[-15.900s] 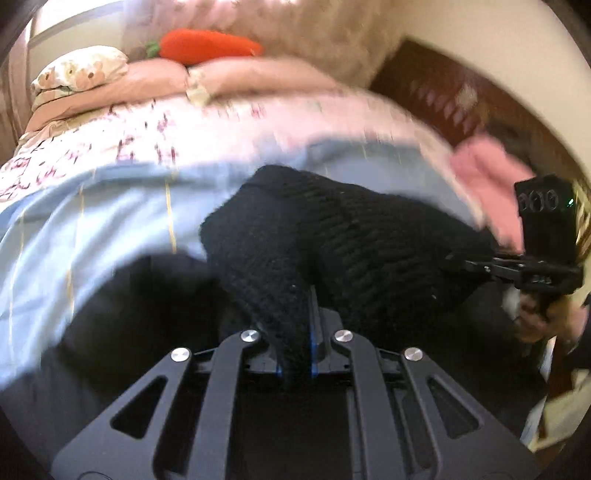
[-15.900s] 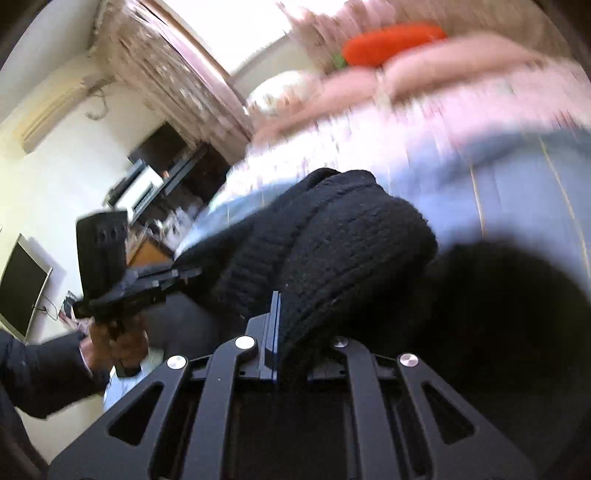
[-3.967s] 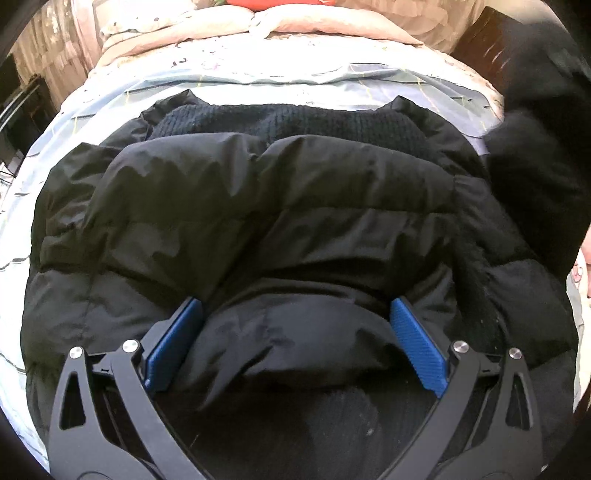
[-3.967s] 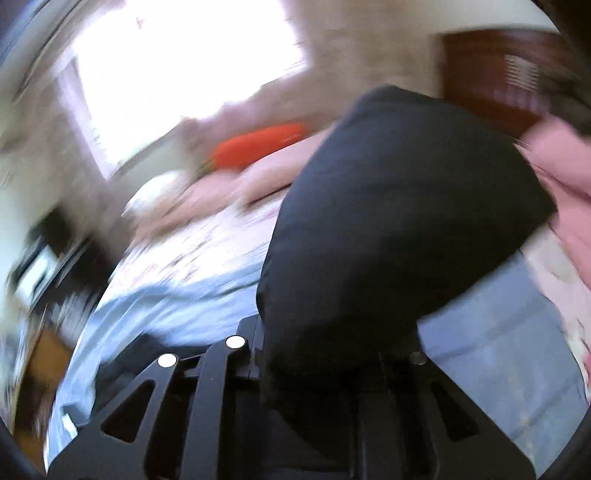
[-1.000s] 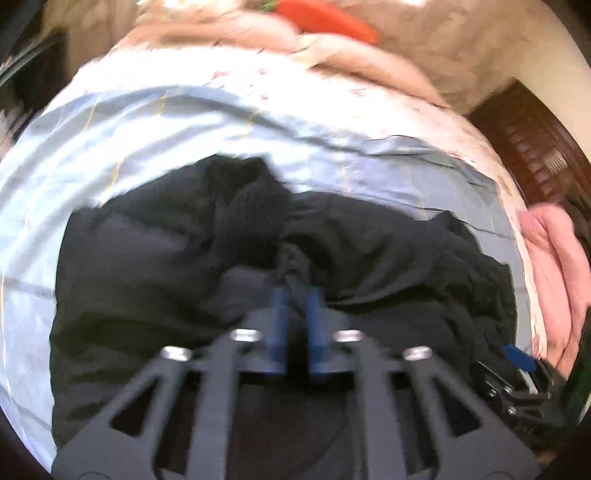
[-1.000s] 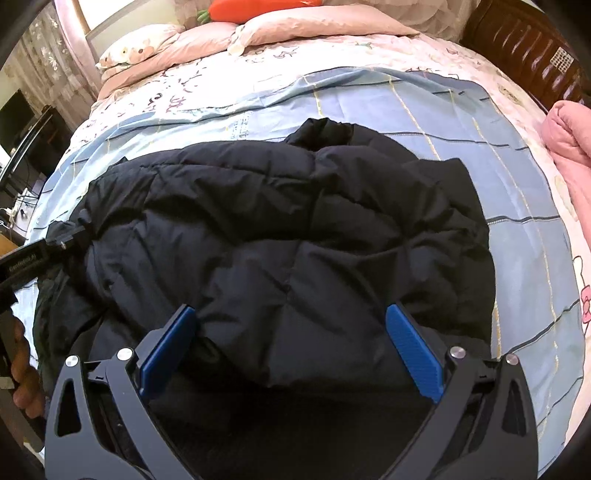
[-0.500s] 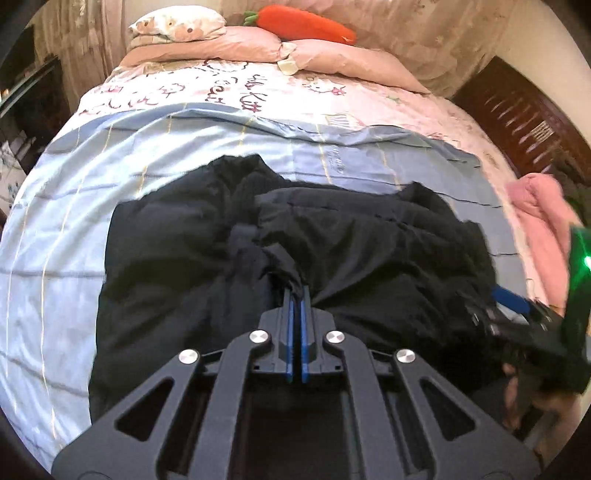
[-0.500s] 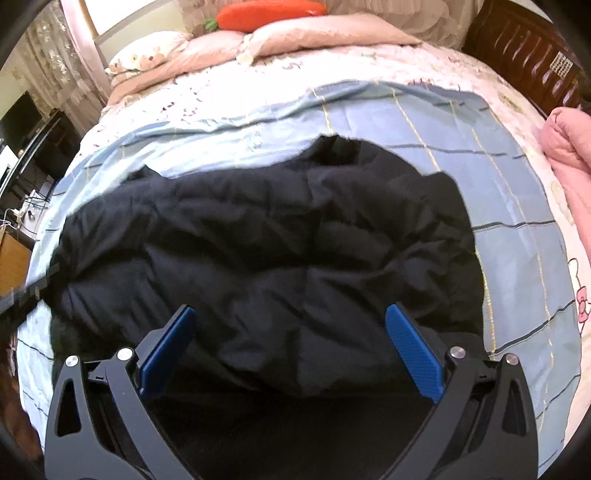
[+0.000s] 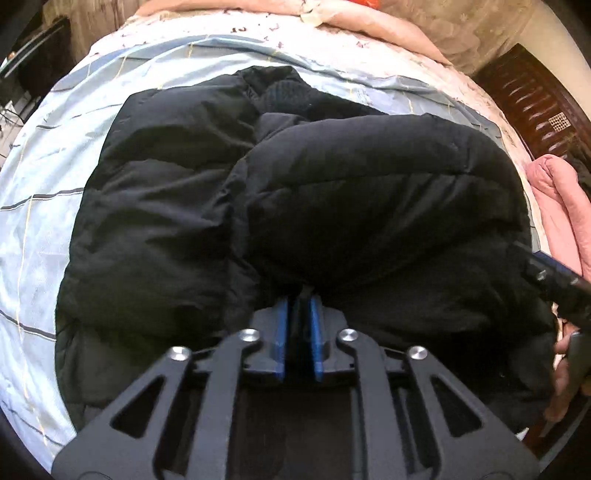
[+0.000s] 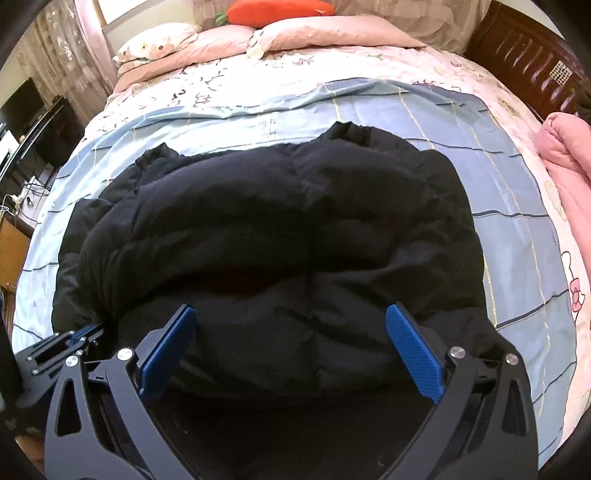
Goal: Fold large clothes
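A black puffer jacket (image 9: pixel 332 184) lies on the bed, its right part folded over the middle, with a knit collar at the far end. My left gripper (image 9: pixel 298 301) sits at the near edge of that folded part. Its jaws are opening, a narrow gap shows between the blue pads, and a thin fold of jacket hangs loosely in it. In the right wrist view the jacket (image 10: pixel 277 221) fills the centre. My right gripper (image 10: pixel 290 321) hovers wide open over its near hem, holding nothing. The left gripper's body (image 10: pixel 59 343) shows at the jacket's left edge.
The jacket rests on a light blue checked sheet (image 10: pixel 517 221). A pink blanket (image 10: pixel 569 155) is bunched at the right edge. Pillows (image 10: pixel 155 40) and an orange carrot plush (image 10: pixel 277 9) lie at the far end. Dark wooden bed frame (image 10: pixel 528 48) at right, TV stand (image 10: pixel 29 122) at left.
The left gripper has carried a fold of the jacket across and lower onto the rest, and its pads have parted slightly. The right gripper has drawn back a little, staying open.
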A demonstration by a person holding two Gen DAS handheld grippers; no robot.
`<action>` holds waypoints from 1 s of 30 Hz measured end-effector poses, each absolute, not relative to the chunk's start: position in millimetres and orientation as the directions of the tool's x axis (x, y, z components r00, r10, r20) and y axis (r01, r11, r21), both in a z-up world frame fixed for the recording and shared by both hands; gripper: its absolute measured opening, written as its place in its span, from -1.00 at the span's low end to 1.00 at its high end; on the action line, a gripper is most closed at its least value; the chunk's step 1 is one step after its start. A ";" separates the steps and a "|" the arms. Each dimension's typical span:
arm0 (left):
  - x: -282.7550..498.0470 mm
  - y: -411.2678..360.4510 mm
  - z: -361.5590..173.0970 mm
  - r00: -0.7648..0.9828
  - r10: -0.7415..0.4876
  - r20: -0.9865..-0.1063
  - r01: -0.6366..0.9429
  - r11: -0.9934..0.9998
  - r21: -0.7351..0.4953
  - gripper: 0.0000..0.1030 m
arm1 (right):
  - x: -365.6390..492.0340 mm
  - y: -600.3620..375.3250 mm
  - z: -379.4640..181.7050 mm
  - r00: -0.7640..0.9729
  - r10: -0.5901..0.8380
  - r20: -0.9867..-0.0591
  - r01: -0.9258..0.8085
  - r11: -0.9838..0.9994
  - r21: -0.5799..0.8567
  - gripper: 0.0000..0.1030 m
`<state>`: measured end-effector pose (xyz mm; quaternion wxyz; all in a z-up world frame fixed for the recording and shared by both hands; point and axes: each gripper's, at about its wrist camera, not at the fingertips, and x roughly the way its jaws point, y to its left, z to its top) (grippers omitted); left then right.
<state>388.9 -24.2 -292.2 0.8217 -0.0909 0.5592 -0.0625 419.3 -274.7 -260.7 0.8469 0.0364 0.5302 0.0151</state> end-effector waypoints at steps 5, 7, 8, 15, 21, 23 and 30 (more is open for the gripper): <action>360.5 10.5 -203.0 0.607 -0.120 -0.785 -0.081 0.974 -0.211 0.96 | 422.7 -278.6 -259.2 0.418 0.072 -0.906 0.035 0.995 0.096 0.97; 353.4 18.8 -163.5 0.712 -0.165 -0.683 -0.066 0.952 -0.299 0.96 | 426.2 -280.7 -257.0 0.413 0.062 -0.908 0.042 0.995 0.087 0.97; 358.0 17.8 -148.9 0.735 -0.198 -0.648 -0.043 0.940 -0.337 0.96 | 428.7 -282.8 -252.7 0.424 0.052 -0.904 0.044 0.996 0.078 0.97; 446.6 -42.7 -202.8 0.586 -0.065 -0.808 -0.077 0.988 -0.135 0.90 | 465.9 -311.0 -259.4 0.456 -0.021 -0.890 0.087 0.996 0.022 0.97; 448.6 -63.2 -335.2 0.450 -0.142 -0.881 0.003 0.987 -0.158 0.96 | 491.6 -313.7 -334.5 0.327 -0.036 -0.944 0.069 0.998 -0.014 0.97; 451.9 -65.0 -334.9 0.431 -0.124 -0.894 -0.015 0.989 -0.145 0.96 | 492.0 -315.9 -339.4 0.331 -0.032 -0.943 0.076 0.997 -0.007 0.97; 452.8 -75.3 -277.7 0.452 -0.096 -0.887 0.030 0.995 -0.093 0.96 | 493.4 -316.8 -301.3 0.348 -0.044 -0.936 0.106 0.994 -0.007 0.97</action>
